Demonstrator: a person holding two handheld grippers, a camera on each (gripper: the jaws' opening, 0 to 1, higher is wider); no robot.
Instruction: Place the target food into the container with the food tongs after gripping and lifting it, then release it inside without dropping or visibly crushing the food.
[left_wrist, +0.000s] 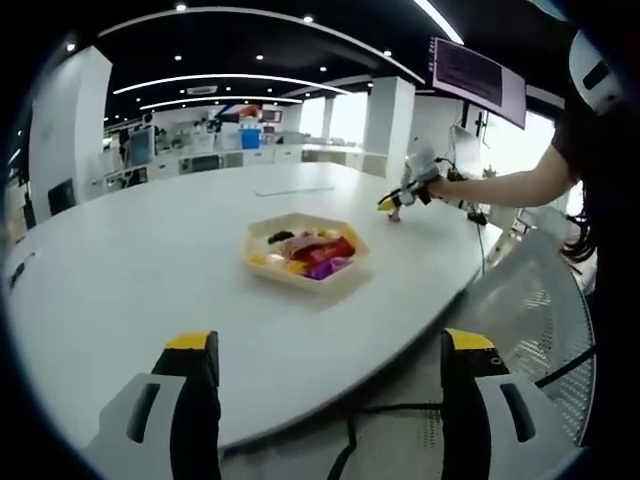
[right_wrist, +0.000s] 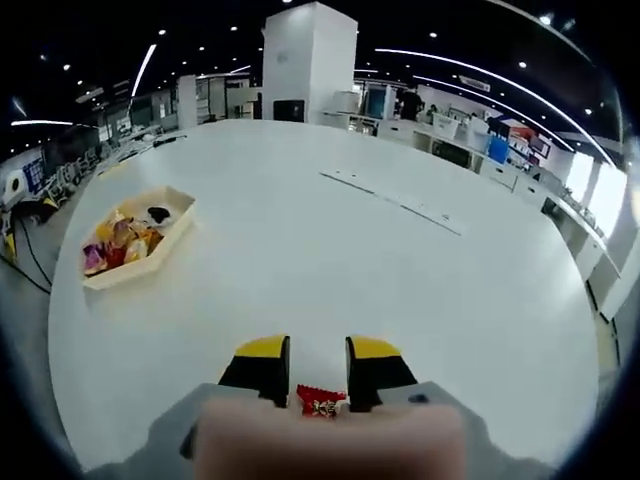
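Tray (left_wrist: 305, 268) of snacks (left_wrist: 310, 252) sits on table (left_wrist: 150, 260), apparently well apart from packet (right_wrist: 320, 402).

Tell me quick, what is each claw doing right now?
Left gripper: open, holding nothing.
Right gripper: nearly closed around a red snack.

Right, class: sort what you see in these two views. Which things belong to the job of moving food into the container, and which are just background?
Belongs to the job:
- hexagonal tray of wrapped snacks
- red wrapped snack between the right gripper jaws
- left gripper, open above the table edge

Just background:
- white table
- mesh chair
- wall screen
- white pillar
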